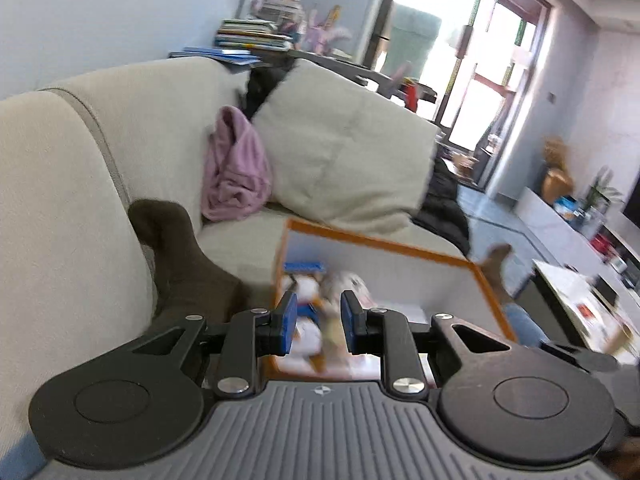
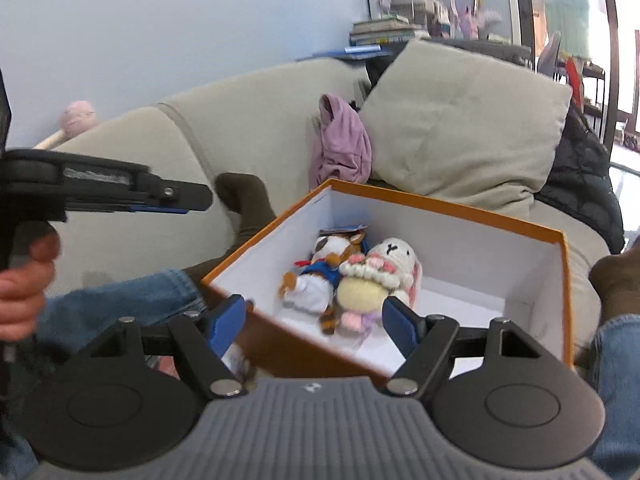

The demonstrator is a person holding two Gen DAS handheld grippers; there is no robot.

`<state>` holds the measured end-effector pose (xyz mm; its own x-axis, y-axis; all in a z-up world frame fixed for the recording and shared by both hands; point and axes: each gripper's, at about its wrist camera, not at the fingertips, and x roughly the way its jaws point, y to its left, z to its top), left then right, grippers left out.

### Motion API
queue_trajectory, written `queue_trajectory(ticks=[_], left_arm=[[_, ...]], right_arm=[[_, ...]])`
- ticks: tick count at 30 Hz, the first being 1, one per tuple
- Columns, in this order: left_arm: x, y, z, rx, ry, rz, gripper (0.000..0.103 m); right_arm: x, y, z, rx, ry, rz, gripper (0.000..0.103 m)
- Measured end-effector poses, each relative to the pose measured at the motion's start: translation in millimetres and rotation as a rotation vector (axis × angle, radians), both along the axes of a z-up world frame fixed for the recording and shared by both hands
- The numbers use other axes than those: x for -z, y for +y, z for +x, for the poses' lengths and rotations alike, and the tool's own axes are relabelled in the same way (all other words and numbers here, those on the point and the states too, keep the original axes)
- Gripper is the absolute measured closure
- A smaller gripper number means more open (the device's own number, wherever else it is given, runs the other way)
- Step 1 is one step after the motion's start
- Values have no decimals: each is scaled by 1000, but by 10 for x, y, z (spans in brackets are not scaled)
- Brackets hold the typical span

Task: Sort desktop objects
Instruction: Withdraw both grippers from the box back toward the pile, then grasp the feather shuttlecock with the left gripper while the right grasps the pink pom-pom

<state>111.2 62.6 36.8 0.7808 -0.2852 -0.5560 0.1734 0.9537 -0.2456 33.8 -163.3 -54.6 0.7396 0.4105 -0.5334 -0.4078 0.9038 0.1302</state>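
Observation:
An orange-rimmed box with white inner walls rests on the sofa by the person's legs. Inside lie a plush dog in a blue outfit and a white crocheted rabbit, side by side. My right gripper is open wide over the box's near corner, its blue pads clear of the toys. My left gripper hovers before the box with a narrow gap and nothing between its pads; the blurred toys show beyond. In the right wrist view the left gripper is up at the left, empty.
A beige sofa carries a large cushion, a purple cloth and a black jacket. Jeans-clad legs with dark socks flank the box. Stacked books sit behind the sofa. A low table stands to the right.

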Motion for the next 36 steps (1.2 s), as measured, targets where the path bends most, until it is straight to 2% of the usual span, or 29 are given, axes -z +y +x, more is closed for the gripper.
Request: queue_trajectory(ticks=[3, 6, 8, 13, 15, 17, 19, 22, 23, 26, 28, 30, 32, 34, 35, 36], left_arm=[[8, 27, -313, 35, 58, 18, 77], [41, 134, -539, 39, 139, 63, 77], [93, 213, -640, 23, 173, 78, 76], [342, 206, -825, 20, 264, 133, 76], [422, 111, -912, 41, 305, 169, 73], [489, 9, -962, 51, 356, 203, 61], [574, -152, -986, 64, 392, 290, 49], [729, -330, -1004, 71, 400, 351, 47], [801, -368, -996, 68, 414, 361, 47], [1011, -464, -956, 26, 460, 458, 47], [1125, -491, -918, 6, 483, 514, 47], [1213, -498, -908, 15, 500, 531, 46], [1293, -500, -900, 3, 494, 563, 39], [1405, -504, -851, -32, 495, 614, 40], [1467, -480, -821, -44, 510, 621, 47], [1519, -439, -799, -61, 527, 619, 49]], right_arm=[[4, 23, -197, -5, 20, 23, 26], [28, 3, -350, 11, 94, -4, 27], [101, -35, -383, 21, 160, -9, 41], [441, -145, -548, 42, 277, 51, 43], [584, -147, -557, 56, 340, 59, 44], [617, -140, -570, 42, 381, 86, 48], [596, -115, -586, 25, 371, 81, 48], [640, -103, -574, 34, 336, 58, 48], [693, -108, -557, 38, 345, 57, 48], [801, -170, -590, 49, 392, 61, 48], [795, -208, -611, 46, 389, 68, 48], [784, -231, -610, 51, 375, 62, 45], [800, -239, -595, 60, 385, 61, 44], [839, -218, -578, 52, 410, 63, 44], [849, -191, -575, 45, 414, 58, 44], [846, -182, -582, 41, 412, 52, 44]])
